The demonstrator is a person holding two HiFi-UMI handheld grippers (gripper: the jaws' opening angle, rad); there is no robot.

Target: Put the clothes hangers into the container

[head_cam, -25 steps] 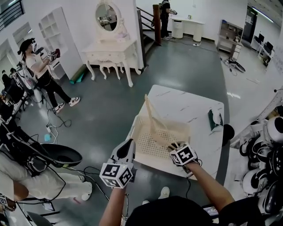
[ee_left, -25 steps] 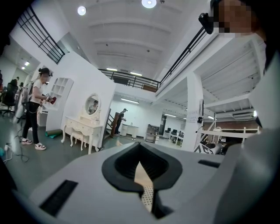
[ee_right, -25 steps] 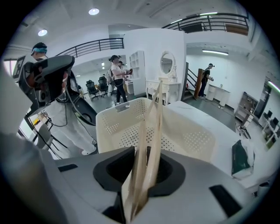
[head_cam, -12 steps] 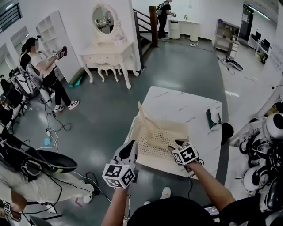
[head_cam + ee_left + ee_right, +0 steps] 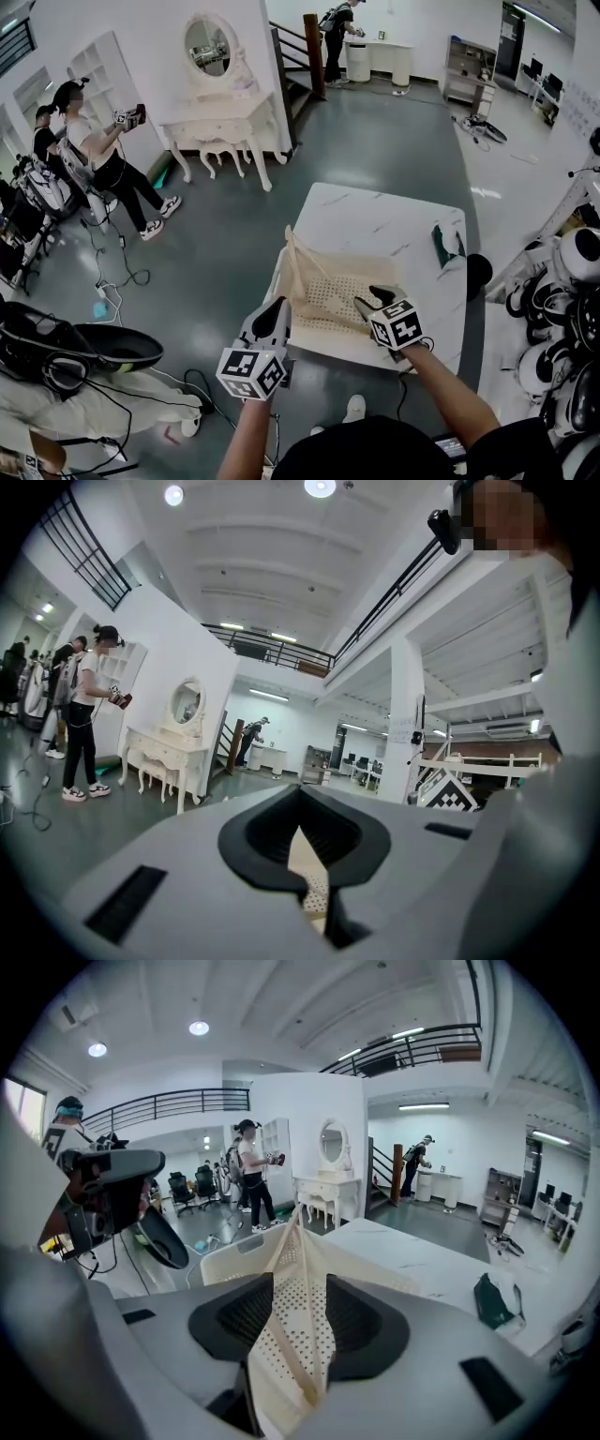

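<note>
In the head view, a cream perforated plastic basket [image 5: 319, 336] is seen on the near part of a white marble-patterned worktop [image 5: 375, 216]. A cream plastic clothes hanger [image 5: 293, 251] is propped inside it. Its upper end rises above the basket's far left corner and its lower end reaches down towards the near right side. The right tool [image 5: 372, 298] is held over the basket's near right corner, just at that lower end of the hanger. The left tool [image 5: 275, 307] is held off the worktop's near left edge, just beside the basket's left wall and apart from the hanger. A dark green object [image 5: 448, 246] lies on the worktop's right side, well apart from the basket.

In the left gripper view, the jaws of the left tool [image 5: 300, 822] are seen brought together at their tips, with nothing gripped. Only a sliver of the basket [image 5: 312, 892] is visible through the narrow slit lower down between them.

In the right gripper view, the jaws of the right tool [image 5: 298, 1297] are spread wide. The hanger [image 5: 294, 1232] stands in the gap between them, its thin bars running up and away to a point. Perforated basket floor is visible on either side of the bars, so the pads are not pressed on the hanger. The basket's left wall [image 5: 234, 1251] is seen beyond the left jaw. The worktop [image 5: 422, 1260] and the green object [image 5: 492, 1299] lie to the right.
</note>
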